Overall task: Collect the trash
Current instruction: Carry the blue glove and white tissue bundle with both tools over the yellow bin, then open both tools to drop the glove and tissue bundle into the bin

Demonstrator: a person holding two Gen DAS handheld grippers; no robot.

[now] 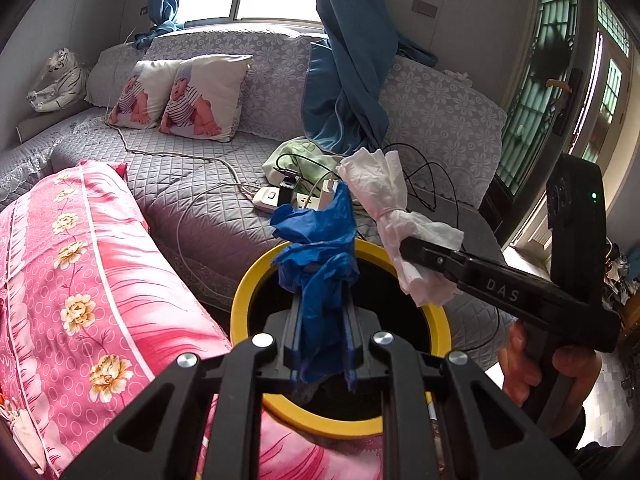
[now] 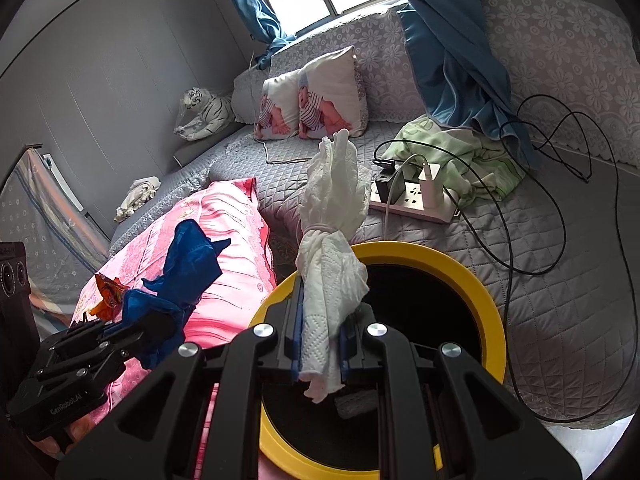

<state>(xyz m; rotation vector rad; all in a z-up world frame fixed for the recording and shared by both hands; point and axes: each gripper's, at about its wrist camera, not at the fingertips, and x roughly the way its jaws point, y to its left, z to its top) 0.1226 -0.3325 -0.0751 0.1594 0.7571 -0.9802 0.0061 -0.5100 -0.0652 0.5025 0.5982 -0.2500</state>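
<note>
Nearest, left tool [image 1: 324,320] clenched on a crumpled blue plastic bag [image 1: 320,256], held directly above the yellow-rimmed bin [image 1: 256,276] so that letting go would drop it into the black opening. Beside it, right tool [image 2: 320,344] clamped on a twisted white paper towel [image 2: 332,240], likewise poised over the near rim of the bin [image 2: 492,304]; judged as both pieces carried to the mouth together for a single release. Bin wedged against the pink floral quilt [image 1: 80,264] at the bed's edge, probably for easy reach. An orange wrapper [image 2: 106,294] lying on the quilt just behind the left tool, seemingly trash not yet collected. Further back on the grey quilted bed [image 1: 188,188], a white power strip [image 2: 412,200] with chargers and black cables trailing, beside a green cloth [image 2: 472,156]. Farthest, two baby-print cushions [image 1: 180,96], a plush tiger [image 1: 60,80], blue curtains [image 1: 348,60] and the window.
</note>
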